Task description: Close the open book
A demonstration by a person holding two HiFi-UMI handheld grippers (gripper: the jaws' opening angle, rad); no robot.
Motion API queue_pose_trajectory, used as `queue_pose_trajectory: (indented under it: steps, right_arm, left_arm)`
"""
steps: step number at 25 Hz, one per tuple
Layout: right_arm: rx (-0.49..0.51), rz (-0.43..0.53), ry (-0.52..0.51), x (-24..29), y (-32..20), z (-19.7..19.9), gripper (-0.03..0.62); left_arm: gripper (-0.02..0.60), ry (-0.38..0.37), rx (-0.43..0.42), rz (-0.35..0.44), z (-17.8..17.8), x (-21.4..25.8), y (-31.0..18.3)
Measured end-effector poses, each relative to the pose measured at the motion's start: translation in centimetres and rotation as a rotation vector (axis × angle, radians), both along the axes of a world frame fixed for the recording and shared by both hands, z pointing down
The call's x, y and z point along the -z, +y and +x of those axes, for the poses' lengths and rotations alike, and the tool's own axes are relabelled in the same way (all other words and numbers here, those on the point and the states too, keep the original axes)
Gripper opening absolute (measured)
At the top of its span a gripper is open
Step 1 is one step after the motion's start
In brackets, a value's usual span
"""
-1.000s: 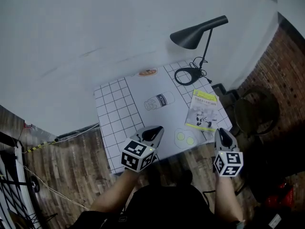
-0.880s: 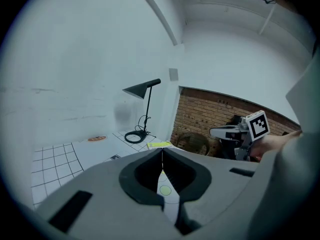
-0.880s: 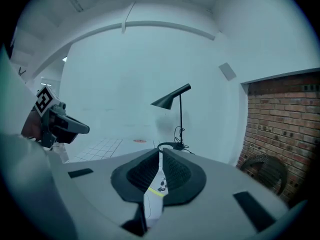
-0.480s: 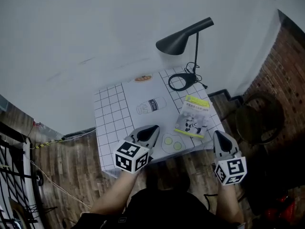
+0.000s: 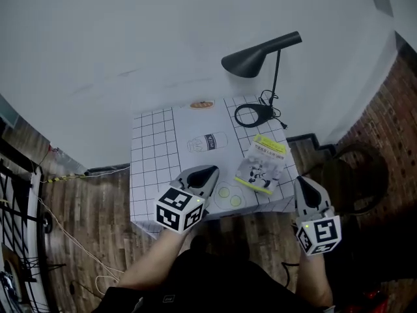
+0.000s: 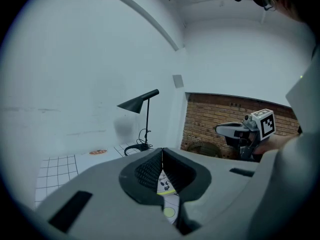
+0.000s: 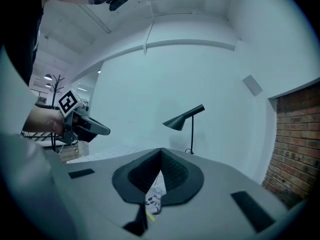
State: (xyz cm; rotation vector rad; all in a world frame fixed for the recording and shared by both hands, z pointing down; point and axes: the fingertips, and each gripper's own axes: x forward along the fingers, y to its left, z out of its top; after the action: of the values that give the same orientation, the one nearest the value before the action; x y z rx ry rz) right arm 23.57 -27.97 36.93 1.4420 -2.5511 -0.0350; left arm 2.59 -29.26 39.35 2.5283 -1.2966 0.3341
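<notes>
The book lies closed on the white grid mat, yellow-green cover up, near the table's right front corner. My left gripper hangs over the front edge of the table, left of the book, its jaws shut on nothing. My right gripper is off the table's right front corner, a little short of the book, and is also shut and empty. In the left gripper view the jaws meet, with a slice of the book showing below them. The right gripper view shows its jaws closed above the book.
A black desk lamp stands at the table's back right, its round base and cord on the mat. Printed pictures of a bottle and green circles mark the mat. A dark chair sits right of the table. Cables trail over the wooden floor.
Both grippers have lifted and drawn back from the table towards me, so the table looks smaller and farther. The book has stayed closed in its place.
</notes>
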Motion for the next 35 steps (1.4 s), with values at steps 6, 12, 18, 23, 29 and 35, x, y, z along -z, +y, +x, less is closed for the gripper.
queue_pose_trajectory:
  steps: [6, 12, 18, 23, 29, 35]
  right_arm:
    - [-0.058, -0.012, -0.012, -0.6, 0.0, -0.2, 0.003]
    - [-0.055, 0.013, -0.115, 1.1, 0.0, -1.3, 0.003]
    - [-0.076, 0.056, -0.104, 3.1, 0.0, -1.2, 0.003]
    - [-0.117, 0.073, -0.083, 4.0, 0.9, 0.2, 0.003]
    - [-0.144, 0.039, -0.101, 2.5, 0.9, 1.2, 0.003]
    - [-0.059, 0.006, -0.108, 1.5, 0.5, -1.8, 0.003]
  left_arm:
    - [0.011, -0.006, -0.066, 0.014, 0.6, 0.2, -1.3]
    - [0.011, -0.007, -0.028, 0.054, -1.5, 1.1, -1.8]
    - [0.011, -0.004, 0.028, 0.097, -3.5, 2.5, -2.6]
    - [0.011, 0.010, 0.025, 0.101, -3.9, 3.8, -3.6]
    - [0.011, -0.020, 0.026, 0.124, -4.6, 4.6, -3.3]
    - [0.011, -0.020, 0.075, 0.061, -5.7, 1.3, -1.3]
